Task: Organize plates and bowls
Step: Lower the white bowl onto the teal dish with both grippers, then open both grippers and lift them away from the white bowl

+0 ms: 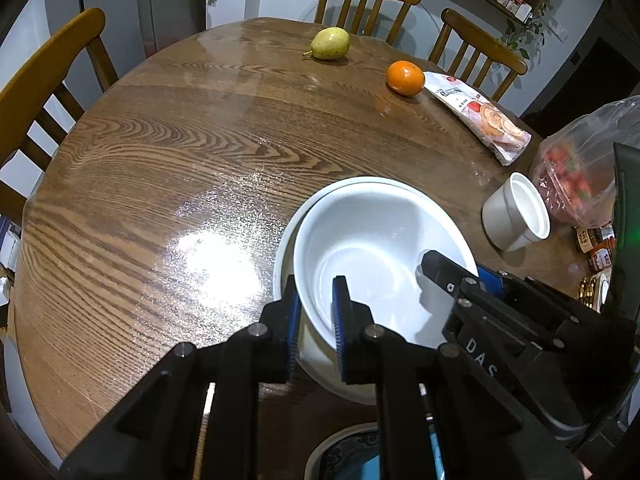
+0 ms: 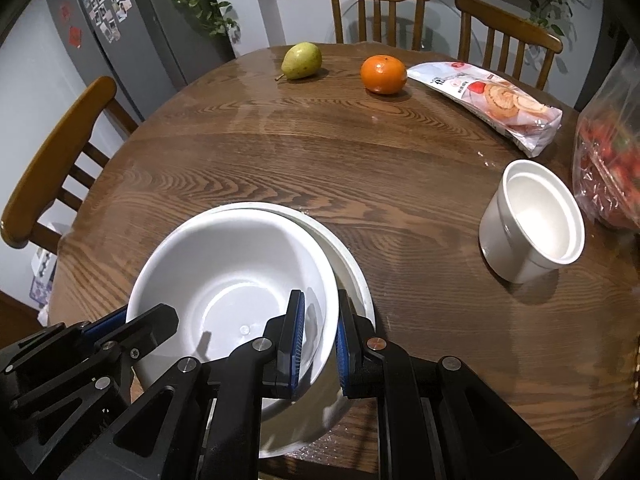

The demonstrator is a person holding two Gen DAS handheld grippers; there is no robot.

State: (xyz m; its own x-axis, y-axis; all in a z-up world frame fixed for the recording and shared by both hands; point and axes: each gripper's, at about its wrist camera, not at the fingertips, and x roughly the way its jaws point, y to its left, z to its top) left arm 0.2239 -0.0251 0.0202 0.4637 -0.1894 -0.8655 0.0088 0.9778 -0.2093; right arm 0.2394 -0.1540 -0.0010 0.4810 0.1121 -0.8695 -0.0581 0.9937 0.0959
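Note:
A white bowl point(image 1: 376, 240) point(image 2: 224, 272) sits tilted inside a larger white bowl or plate point(image 1: 282, 264) point(image 2: 356, 268) near the table's front edge. My left gripper point(image 1: 316, 320) straddles the inner bowl's left rim, one finger inside, one outside. My right gripper point(image 2: 320, 340) straddles its right rim the same way. Both sets of jaws stand close on the thin rim. Each gripper also shows in the other's view: the right one point(image 1: 448, 276), the left one point(image 2: 152, 320). A small white cup-like bowl point(image 1: 516, 212) point(image 2: 532, 220) stands to the right.
On the round wooden table point(image 1: 160, 160) lie a pear point(image 1: 330, 43) point(image 2: 301, 61), an orange point(image 1: 405, 78) point(image 2: 383, 74), a snack packet point(image 1: 480, 116) point(image 2: 488, 100) and a plastic bag of strawberries point(image 1: 576, 176) point(image 2: 608, 152). Wooden chairs point(image 1: 48, 80) ring the table.

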